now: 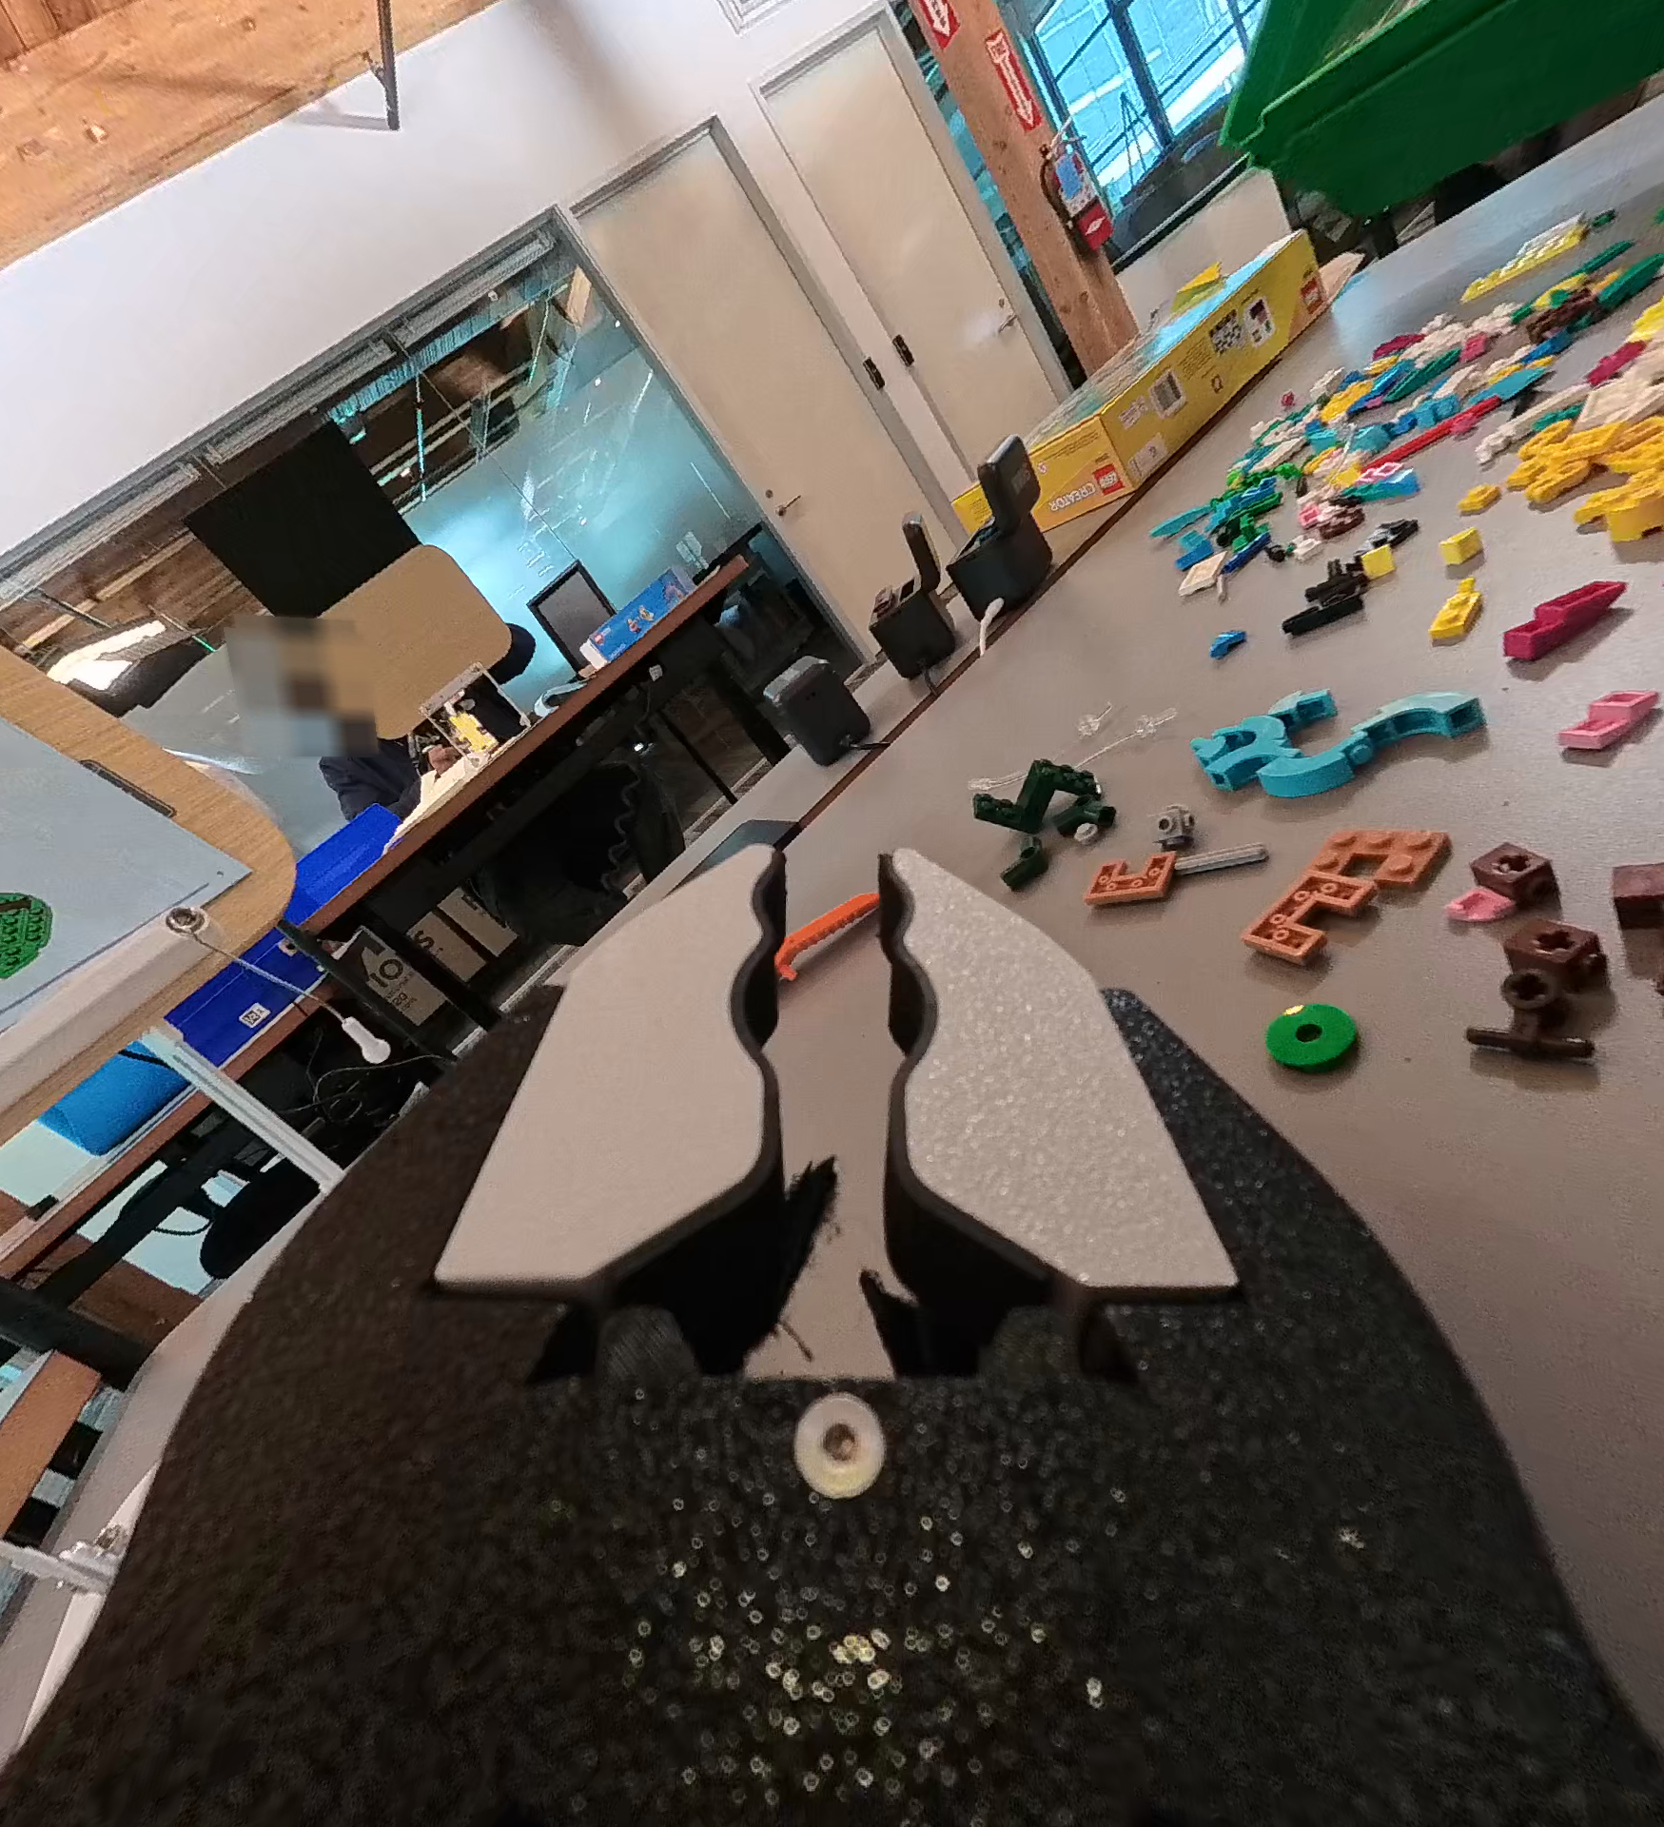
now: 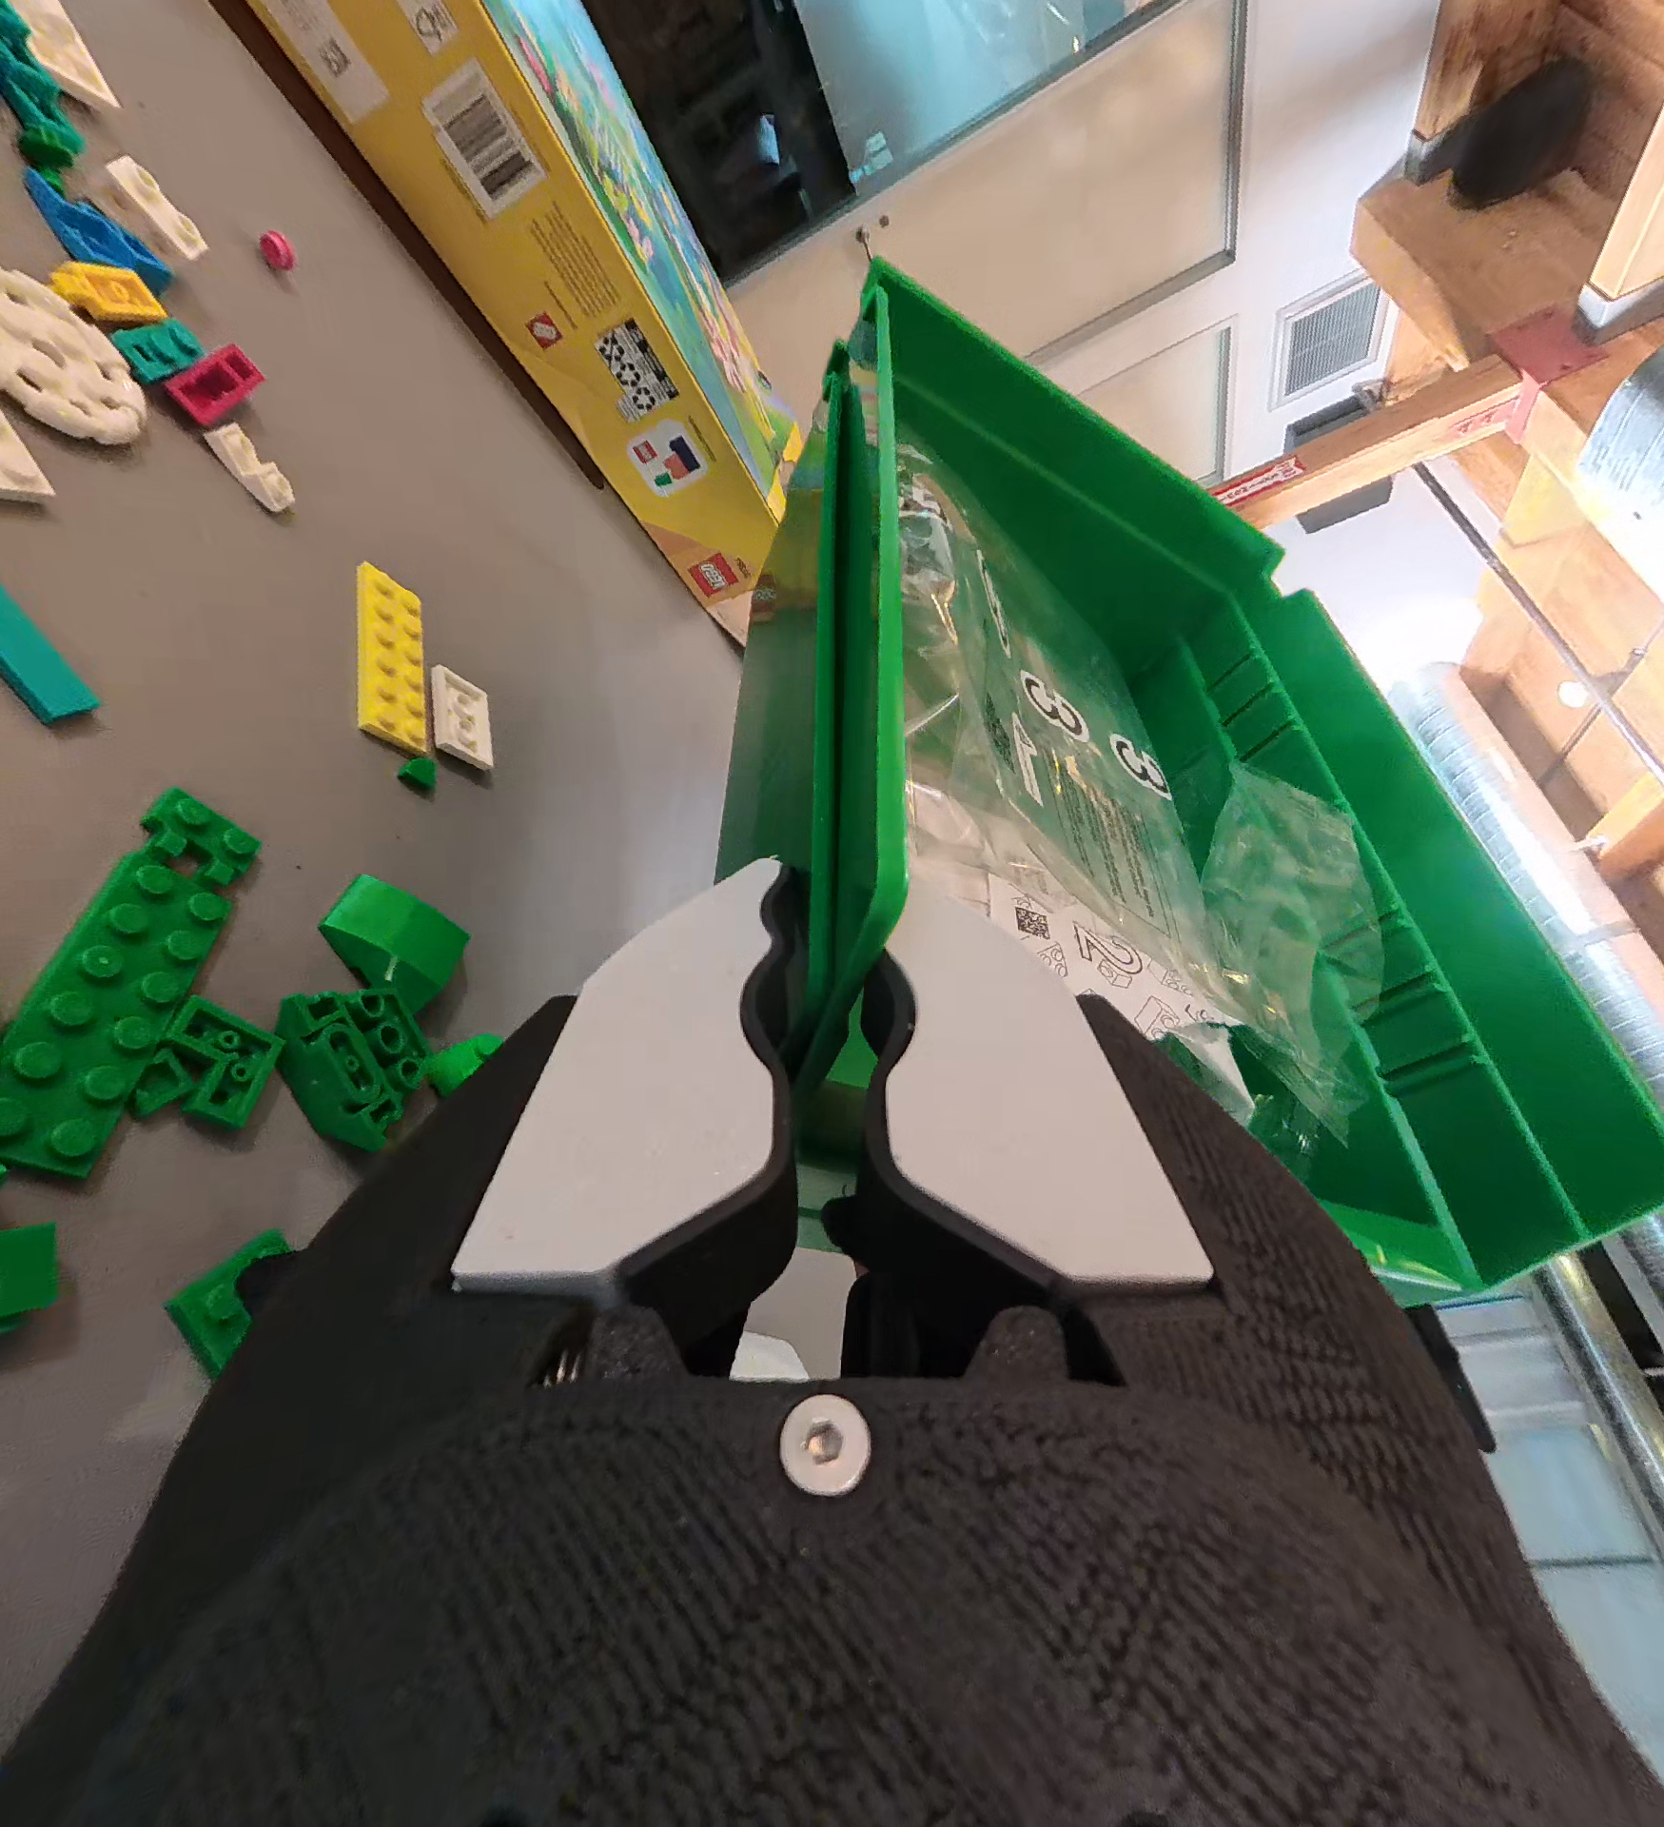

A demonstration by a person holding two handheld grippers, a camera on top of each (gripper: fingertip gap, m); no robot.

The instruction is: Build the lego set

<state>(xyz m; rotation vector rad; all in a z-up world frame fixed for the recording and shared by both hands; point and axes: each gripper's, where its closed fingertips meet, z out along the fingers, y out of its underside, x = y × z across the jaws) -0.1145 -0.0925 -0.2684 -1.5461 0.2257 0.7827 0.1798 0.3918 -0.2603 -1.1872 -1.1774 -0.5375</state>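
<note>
Right tool [image 2: 833, 974]: clamped on the rim of the green bin [image 2: 1154, 633], which holds plastic bags [image 2: 1104, 811].
Left tool [image 1: 833, 895]: parted, empty, above the worktop [image 1: 1203, 1236].
Lego pieces [image 1: 1401, 475]: loose, spread across the worktop.
Progress: barely begun; nothing visibly assembled.

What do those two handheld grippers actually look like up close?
Both match: the left gripper and right gripper each have a rough, grainy black printed body, two light grey fingers with wavy black inner pads, and one silver screw in the middle. No cables or sleeves show.
</note>
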